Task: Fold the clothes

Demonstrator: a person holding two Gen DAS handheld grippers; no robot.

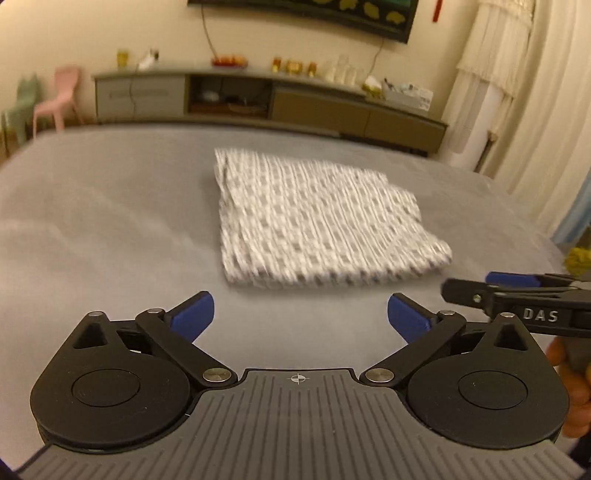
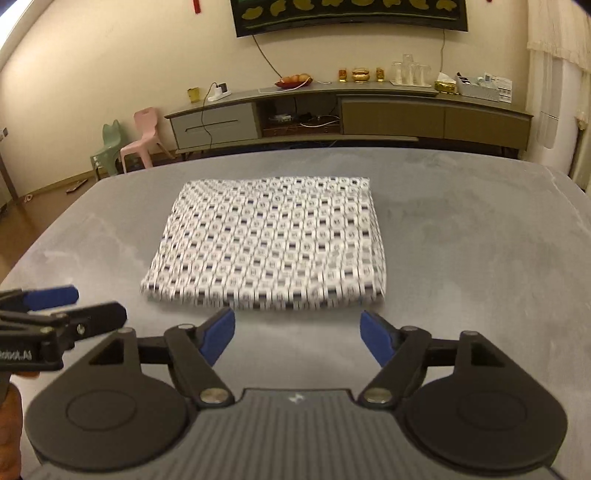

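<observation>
A white garment with a small dark check pattern (image 1: 317,221) (image 2: 269,243) lies folded into a flat rectangle on the grey table (image 1: 92,221) (image 2: 461,240). My left gripper (image 1: 300,318) stands open just short of the garment's near edge, nothing between its blue pads. My right gripper (image 2: 297,334) is also open, close to the near edge of the garment, empty. Each gripper shows in the other's view: the right one at the right edge of the left wrist view (image 1: 491,286), the left one at the left edge of the right wrist view (image 2: 62,306).
A long low cabinet (image 2: 351,114) with cups, fruit and boxes on top stands against the far wall under a dark screen (image 2: 349,14). A pink chair (image 2: 142,138) and a green chair (image 2: 107,146) are at the far left. Curtains (image 1: 532,92) hang at the right.
</observation>
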